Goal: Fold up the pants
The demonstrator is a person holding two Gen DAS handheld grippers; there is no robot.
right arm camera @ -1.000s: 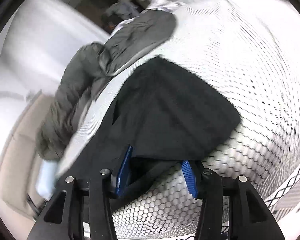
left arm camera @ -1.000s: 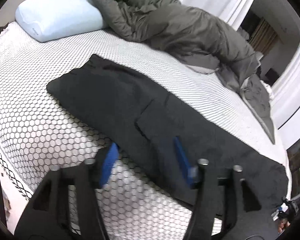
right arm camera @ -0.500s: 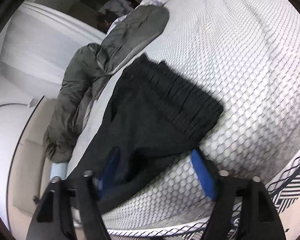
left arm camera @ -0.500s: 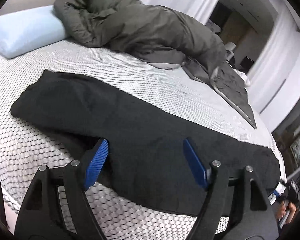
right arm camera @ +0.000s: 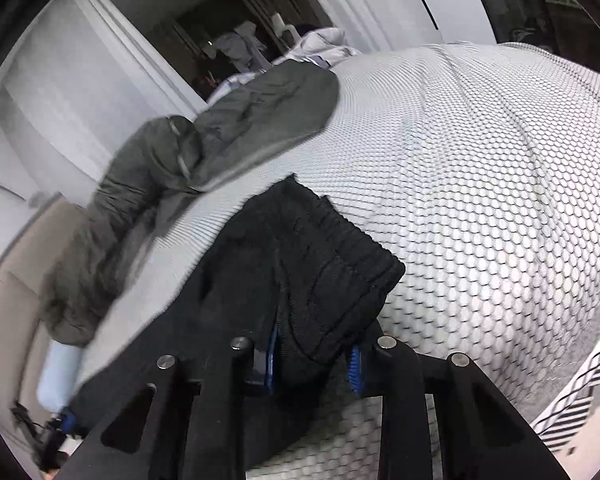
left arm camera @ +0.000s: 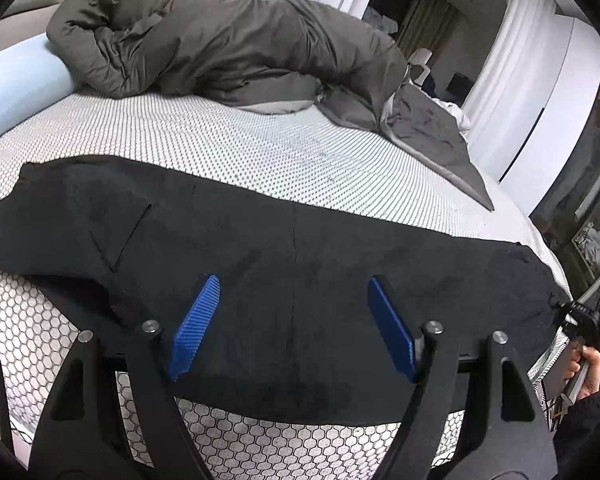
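While the pants (left arm camera: 300,272) are stretched from left to right across the frame, their waistband (right arm camera: 340,240) is pinched by the just-closing right gripper (right arm camera: 314,364); the left gripper (left arm camera: 292,324) is held wide over their middle.

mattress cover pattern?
White with a dark honeycomb mesh; clearest in the right wrist view.

Black two-finger grippers (left arm camera: 292,328), ridged blue pads (left arm camera: 196,324) (silver screws)

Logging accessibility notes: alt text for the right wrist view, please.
The right gripper has just closed on the ribbed waistband end of black pants lying on a honeycomb-patterned mattress. A crumpled grey duvet lies beyond.
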